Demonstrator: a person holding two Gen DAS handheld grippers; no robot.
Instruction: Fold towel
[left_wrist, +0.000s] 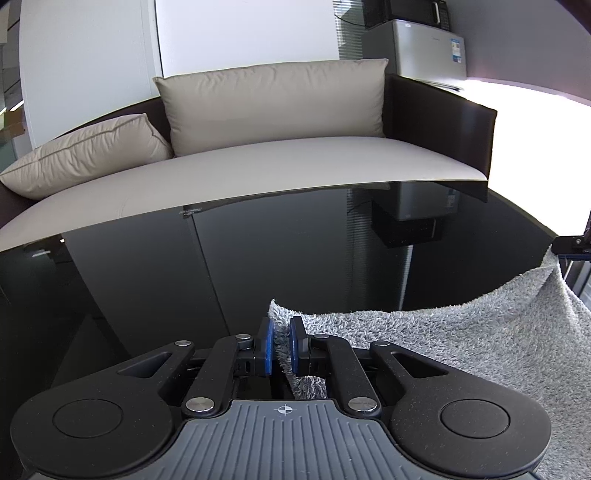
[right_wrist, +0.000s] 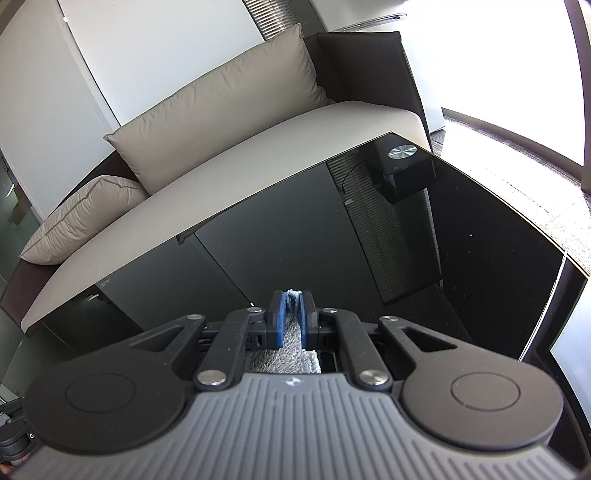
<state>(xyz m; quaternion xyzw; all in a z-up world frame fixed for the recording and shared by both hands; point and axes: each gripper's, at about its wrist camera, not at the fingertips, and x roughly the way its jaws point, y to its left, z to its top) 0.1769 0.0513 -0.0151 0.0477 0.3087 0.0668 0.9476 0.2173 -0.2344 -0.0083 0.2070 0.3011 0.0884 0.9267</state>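
Black table (left_wrist: 258, 258): 1 towel (left_wrist: 480, 332) (grey), 2 grippers clamping it

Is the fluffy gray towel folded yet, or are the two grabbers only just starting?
Only starting, I think. Done: both grabbers have hold of the towel. The left gripper pinches a corner, and the right gripper is shut on gray cloth too. In hand: the edge hangs lifted between them above the black glass table. Left: no neat fold shows yet, so laying it over and pressing flat still seems to be ahead.
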